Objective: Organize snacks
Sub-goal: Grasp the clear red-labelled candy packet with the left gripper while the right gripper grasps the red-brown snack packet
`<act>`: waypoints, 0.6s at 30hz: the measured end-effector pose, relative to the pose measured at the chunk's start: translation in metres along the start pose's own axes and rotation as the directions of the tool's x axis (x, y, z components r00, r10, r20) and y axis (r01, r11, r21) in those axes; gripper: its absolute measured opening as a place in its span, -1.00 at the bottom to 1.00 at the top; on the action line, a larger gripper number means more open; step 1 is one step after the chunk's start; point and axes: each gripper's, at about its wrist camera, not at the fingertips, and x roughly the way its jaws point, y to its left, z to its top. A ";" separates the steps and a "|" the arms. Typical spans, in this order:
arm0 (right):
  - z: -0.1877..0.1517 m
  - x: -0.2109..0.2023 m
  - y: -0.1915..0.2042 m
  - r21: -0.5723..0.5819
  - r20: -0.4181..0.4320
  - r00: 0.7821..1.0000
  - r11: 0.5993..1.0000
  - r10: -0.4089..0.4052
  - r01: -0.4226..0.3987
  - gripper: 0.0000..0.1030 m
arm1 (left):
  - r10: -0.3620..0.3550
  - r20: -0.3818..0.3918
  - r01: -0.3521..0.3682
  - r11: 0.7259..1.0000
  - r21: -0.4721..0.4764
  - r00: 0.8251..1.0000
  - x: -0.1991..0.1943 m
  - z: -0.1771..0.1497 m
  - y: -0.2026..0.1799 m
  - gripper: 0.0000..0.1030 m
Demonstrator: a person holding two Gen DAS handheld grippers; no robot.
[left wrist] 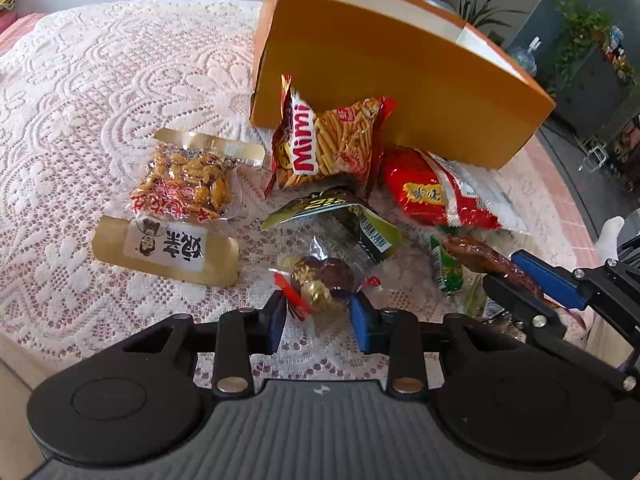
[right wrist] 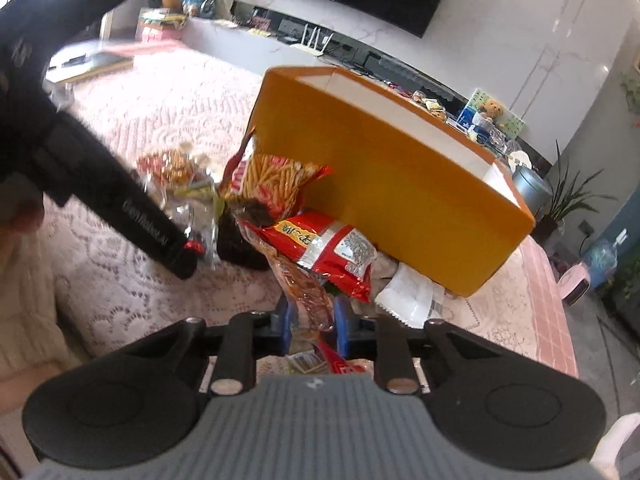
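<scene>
My left gripper [left wrist: 320, 318] is shut on a clear packet of brown and gold sweets [left wrist: 320, 280] that lies on the lace tablecloth [left wrist: 100, 120]. To its right, my right gripper [left wrist: 516, 276] is shut on a clear-wrapped brown meat snack [left wrist: 480, 258]. In the right wrist view the same snack [right wrist: 310, 304] sticks up between the blue pads of the right gripper [right wrist: 312, 322]. An open orange box [left wrist: 400, 92] stands behind the pile. A Mimi stick-snack bag [left wrist: 328, 140] and a red bag [left wrist: 432, 192] lean against it.
A vacuum pack of peanuts [left wrist: 184, 184] and a gold labelled packet [left wrist: 168, 248] lie to the left. A dark green packet [left wrist: 344, 224] and a green tube [left wrist: 446, 268] lie in the pile. A white sachet [right wrist: 408, 296] lies by the orange box [right wrist: 400, 200]. The table edge runs along the right.
</scene>
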 end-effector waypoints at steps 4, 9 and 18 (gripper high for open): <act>0.003 -0.010 -0.012 0.101 0.013 0.999 0.994 0.036 -0.037 -0.69 | -0.004 0.034 0.003 1.000 0.014 0.999 -0.011 -0.005 -0.003 -0.39; 0.003 -0.018 -0.031 0.268 0.023 0.991 0.954 0.130 -0.132 -0.75 | 0.004 0.047 -0.006 1.000 0.029 0.999 -0.021 -0.014 -0.005 -0.43; 0.002 -0.038 -0.041 0.376 0.069 0.983 0.908 0.172 -0.185 -0.75 | -0.017 0.113 0.009 0.997 0.074 0.993 -0.060 -0.026 -0.018 -0.46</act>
